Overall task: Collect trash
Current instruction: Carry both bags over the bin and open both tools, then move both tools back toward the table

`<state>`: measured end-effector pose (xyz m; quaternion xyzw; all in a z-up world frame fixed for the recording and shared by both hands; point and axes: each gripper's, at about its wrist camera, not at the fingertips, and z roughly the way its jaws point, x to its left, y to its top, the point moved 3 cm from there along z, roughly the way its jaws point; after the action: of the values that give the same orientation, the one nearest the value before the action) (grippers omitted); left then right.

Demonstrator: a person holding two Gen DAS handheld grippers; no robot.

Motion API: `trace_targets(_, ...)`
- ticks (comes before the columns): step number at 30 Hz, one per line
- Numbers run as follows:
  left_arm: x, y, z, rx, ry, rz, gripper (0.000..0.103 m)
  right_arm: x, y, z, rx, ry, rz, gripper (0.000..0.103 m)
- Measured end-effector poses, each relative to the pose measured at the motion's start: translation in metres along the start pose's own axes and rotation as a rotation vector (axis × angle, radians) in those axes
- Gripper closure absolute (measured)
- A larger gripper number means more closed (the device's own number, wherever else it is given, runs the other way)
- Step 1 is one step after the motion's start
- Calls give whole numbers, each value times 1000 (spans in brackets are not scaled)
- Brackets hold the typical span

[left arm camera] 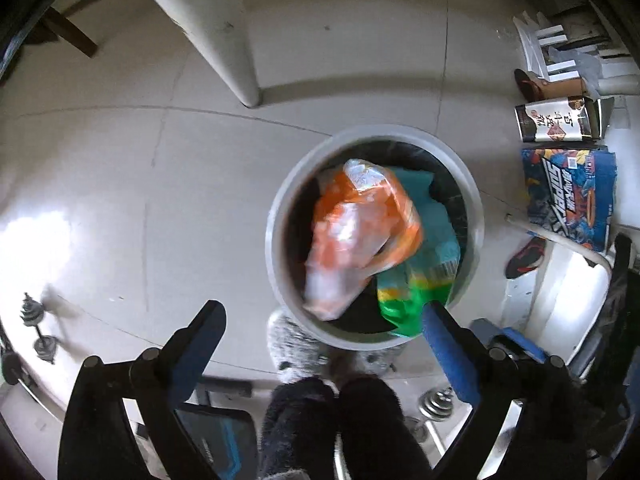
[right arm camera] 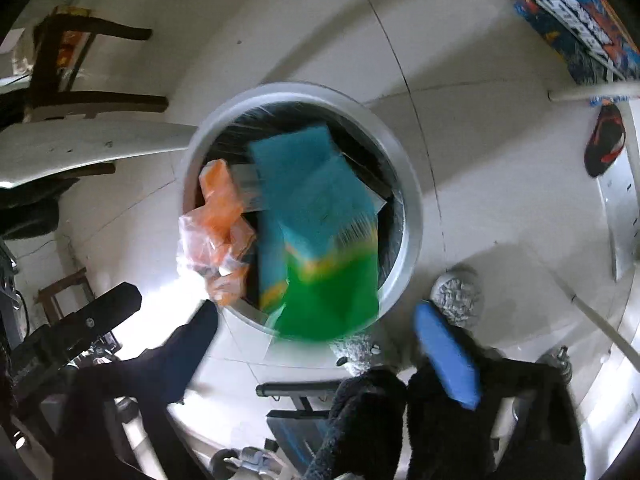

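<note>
Looking straight down into a round grey trash bin with a black liner (left arm camera: 276,240) on the pale tiled floor (left arm camera: 120,160). Inside, blurred: an orange-and-clear plastic bag (left arm camera: 360,232) over a teal-and-green snack packet (right arm camera: 316,232). Left claw (left arm camera: 324,316) spread wide, holding nothing. Right claw (right arm camera: 316,320) likewise wide apart and empty above the bin's near rim.

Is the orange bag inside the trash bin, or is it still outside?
Partly in: the blurred orange bag lies over the trash bin opening, one end overlapping its rim.
</note>
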<state>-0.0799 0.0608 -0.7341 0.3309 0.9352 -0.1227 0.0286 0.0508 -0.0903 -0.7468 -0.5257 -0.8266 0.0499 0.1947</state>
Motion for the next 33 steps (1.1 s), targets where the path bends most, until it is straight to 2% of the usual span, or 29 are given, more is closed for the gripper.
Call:
trace_targets(2,4,-5,-11,-42,29,7,3,6,-5,-9,-19,-30,-31,0)
trace_targets(5,5,-14,-29,-100,115,32,3,12,-11,-21,-41,-87,-69,0)
trace_targets(9,5,-26,-49,-118,157,57,3,8,-21,-46,-53,-137,-85,0)
trace_targets(20,-10,-64,-125,-160,160,104,3,20,-64,-142,-106,-200,-137,0)
trace_targets(33,-28,-119,-257,-218,126,171,3,66,-126,-289,-154,-193,-150,0)
